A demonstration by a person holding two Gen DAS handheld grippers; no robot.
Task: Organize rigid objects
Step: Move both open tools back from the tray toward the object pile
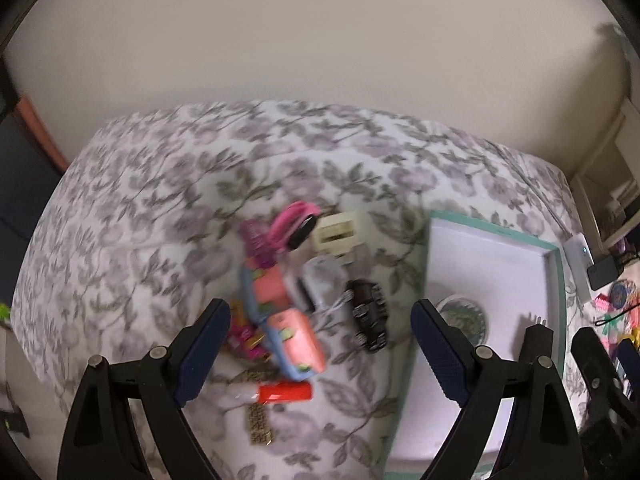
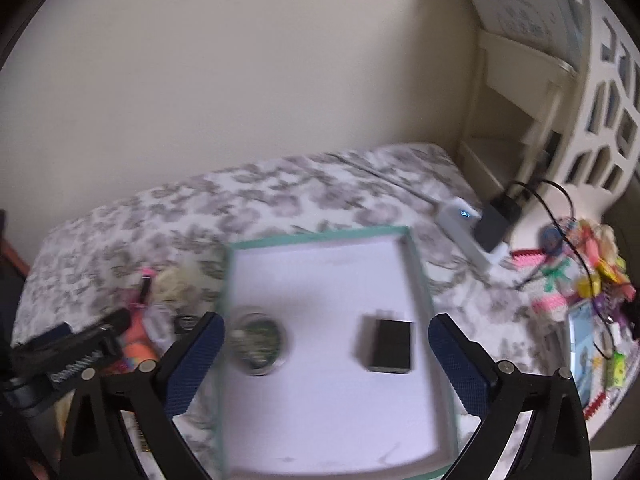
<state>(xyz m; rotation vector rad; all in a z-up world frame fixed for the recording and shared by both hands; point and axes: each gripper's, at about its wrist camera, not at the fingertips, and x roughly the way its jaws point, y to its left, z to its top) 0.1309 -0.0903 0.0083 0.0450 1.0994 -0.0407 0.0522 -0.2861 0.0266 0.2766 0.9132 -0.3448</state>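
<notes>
A white tray with a teal rim lies on a floral bedspread. It holds a round green tin and a black box. Left of the tray lies a pile: a pink and blue toy, a black toy car, a cream block, a pink band, a red tube. My left gripper is open and empty above the pile. My right gripper is open and empty above the tray.
A white power strip with a black plug lies at the bed's right edge. Colourful small items sit on a surface to the right. A cream shelf unit stands in the corner. A plain wall is behind the bed.
</notes>
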